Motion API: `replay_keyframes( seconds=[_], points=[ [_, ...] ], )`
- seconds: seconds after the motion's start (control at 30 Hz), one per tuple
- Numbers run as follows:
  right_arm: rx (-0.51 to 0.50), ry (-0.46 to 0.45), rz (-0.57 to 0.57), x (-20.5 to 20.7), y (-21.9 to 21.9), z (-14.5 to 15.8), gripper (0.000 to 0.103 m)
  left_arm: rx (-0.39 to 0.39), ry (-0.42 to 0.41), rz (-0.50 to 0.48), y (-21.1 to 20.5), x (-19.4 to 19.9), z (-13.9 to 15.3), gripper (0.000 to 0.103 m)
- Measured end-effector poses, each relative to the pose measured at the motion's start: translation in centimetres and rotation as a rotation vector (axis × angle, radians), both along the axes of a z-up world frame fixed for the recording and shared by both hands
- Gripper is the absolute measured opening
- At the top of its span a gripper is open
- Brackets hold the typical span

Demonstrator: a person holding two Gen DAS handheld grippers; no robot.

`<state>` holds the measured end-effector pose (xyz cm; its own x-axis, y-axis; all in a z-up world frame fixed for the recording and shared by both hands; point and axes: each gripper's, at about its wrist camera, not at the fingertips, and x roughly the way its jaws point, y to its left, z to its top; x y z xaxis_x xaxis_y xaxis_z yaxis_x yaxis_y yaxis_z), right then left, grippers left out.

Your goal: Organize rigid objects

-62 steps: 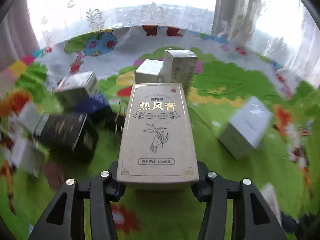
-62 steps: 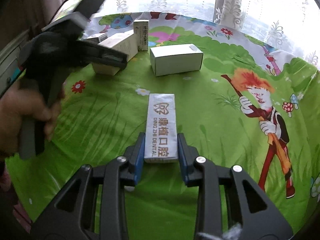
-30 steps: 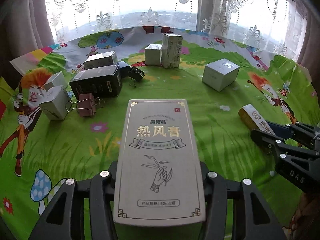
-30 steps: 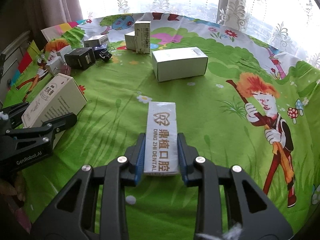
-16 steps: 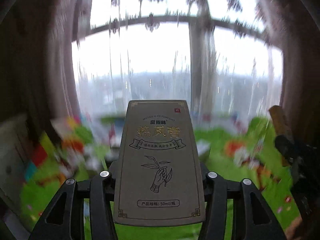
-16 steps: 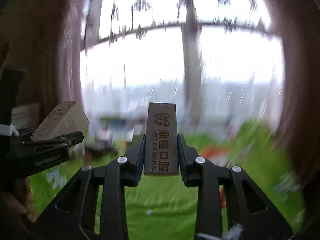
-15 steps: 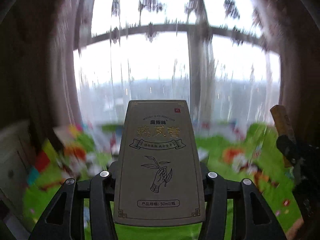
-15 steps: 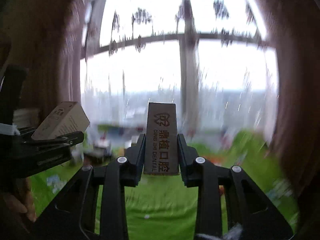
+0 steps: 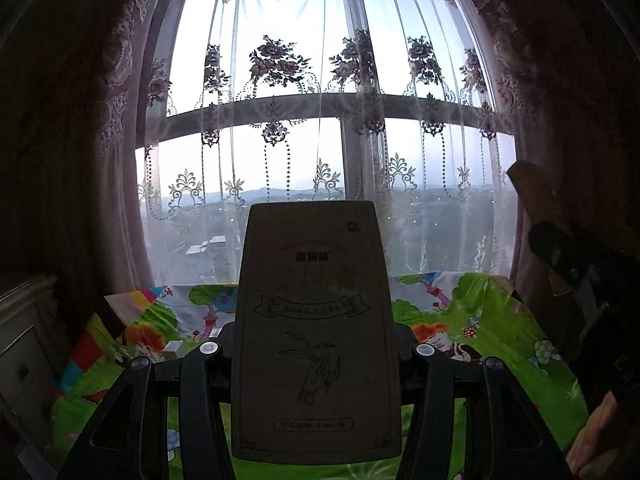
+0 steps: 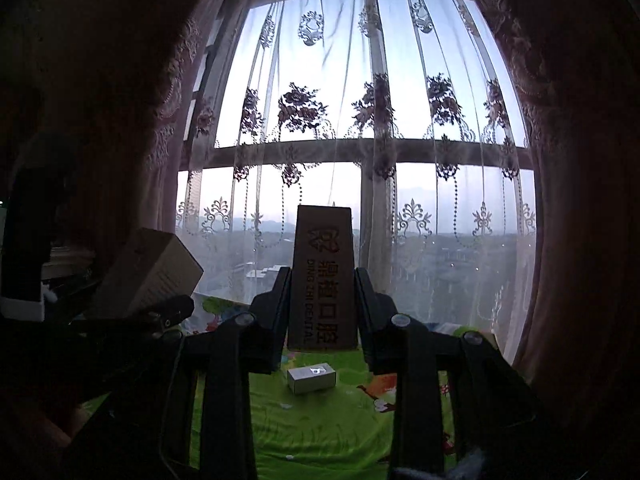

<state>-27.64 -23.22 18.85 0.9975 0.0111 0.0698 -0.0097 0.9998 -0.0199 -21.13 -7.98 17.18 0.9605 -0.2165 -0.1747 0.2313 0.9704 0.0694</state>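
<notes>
Left gripper [image 9: 316, 354] clamps the ointment carton [image 9: 316, 340]; right gripper [image 10: 322, 310] clamps the dental box [image 10: 323, 280]. Both look light, stiff, and are best gripped across their side walls.

Green cartoon-print cloth [image 10: 320, 432]; white lace curtain [image 9: 320, 80] with dark flowers; grey box [image 9: 316, 340]; black claws [image 10: 322, 312].

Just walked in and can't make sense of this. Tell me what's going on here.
A person holds a gripper in each hand, both raised toward the window. The left gripper is shut on a wide beige box; the right gripper is shut on a narrow dental box. A small white box lies on the green cartoon tablecloth below.
</notes>
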Motion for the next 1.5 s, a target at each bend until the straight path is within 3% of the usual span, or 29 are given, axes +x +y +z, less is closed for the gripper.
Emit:
replay_keyframes(
  seconds=[0.3, 1.03, 1.5],
  points=[
    [-0.046, -0.033, 0.098, -1.7, 2.7, 0.8, 0.034, 0.000, -0.016, 0.054, 3.1, -2.7, 0.8, 0.053],
    [-0.190, -0.055, 0.482, -2.9, 14.2, 1.9, 0.034, -0.067, 0.013, 0.333, 15.0, -7.4, 0.1, 0.053],
    [-0.352, -0.022, 0.812, -5.4, 23.4, -0.1, 0.034, -0.123, 0.167, 0.613, 24.6, -12.5, -3.4, 0.053]
  ],
)
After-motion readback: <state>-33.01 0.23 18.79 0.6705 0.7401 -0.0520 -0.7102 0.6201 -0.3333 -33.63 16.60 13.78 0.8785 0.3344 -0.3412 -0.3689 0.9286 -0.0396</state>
